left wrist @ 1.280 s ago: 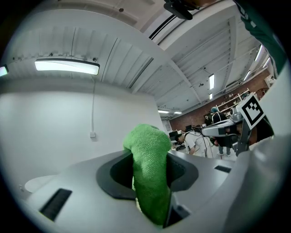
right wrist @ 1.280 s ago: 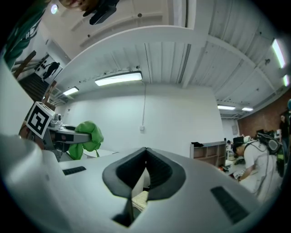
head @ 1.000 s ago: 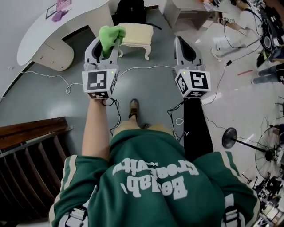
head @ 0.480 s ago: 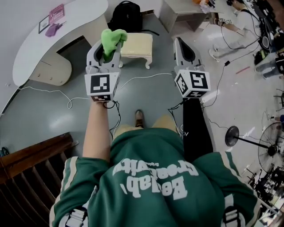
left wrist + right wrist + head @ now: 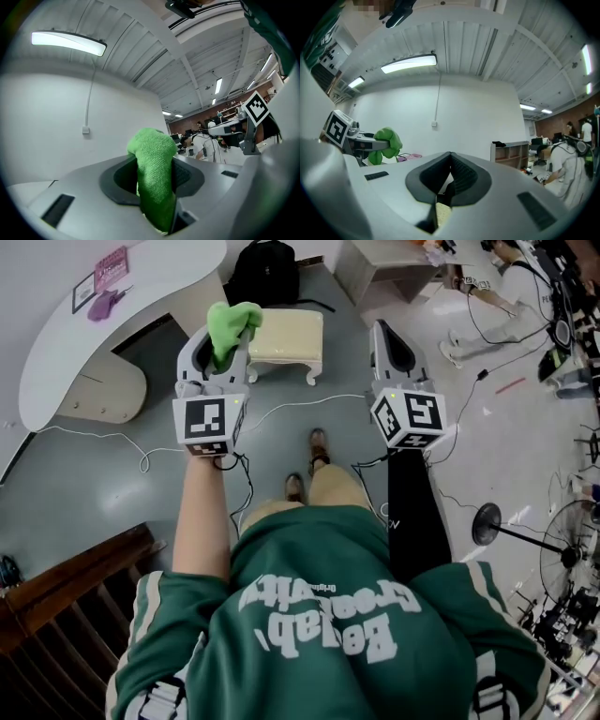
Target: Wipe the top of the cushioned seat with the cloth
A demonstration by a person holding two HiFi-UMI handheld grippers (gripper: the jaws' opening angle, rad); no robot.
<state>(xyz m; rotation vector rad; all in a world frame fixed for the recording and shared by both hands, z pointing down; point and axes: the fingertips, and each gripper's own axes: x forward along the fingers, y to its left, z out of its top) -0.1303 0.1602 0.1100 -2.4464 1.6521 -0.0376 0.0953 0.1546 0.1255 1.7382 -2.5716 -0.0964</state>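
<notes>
Left tool (image 5: 223, 334) is clenched on the green cloth (image 5: 232, 321), whose bunched end sticks out past the jaws. It is held up in the air, not touching the cushioned seat (image 5: 286, 332), a cream stool standing on the grey floor (image 5: 112, 484) ahead of the person. Right tool (image 5: 389, 338) hangs level beside the left one, jaws pressed together on nothing. A brown shoe (image 5: 319, 440) shows on the floor between the tools. Behind the seat sits a black backpack (image 5: 267, 268), and a curved white counter (image 5: 56, 352) lies off to the left.
</notes>
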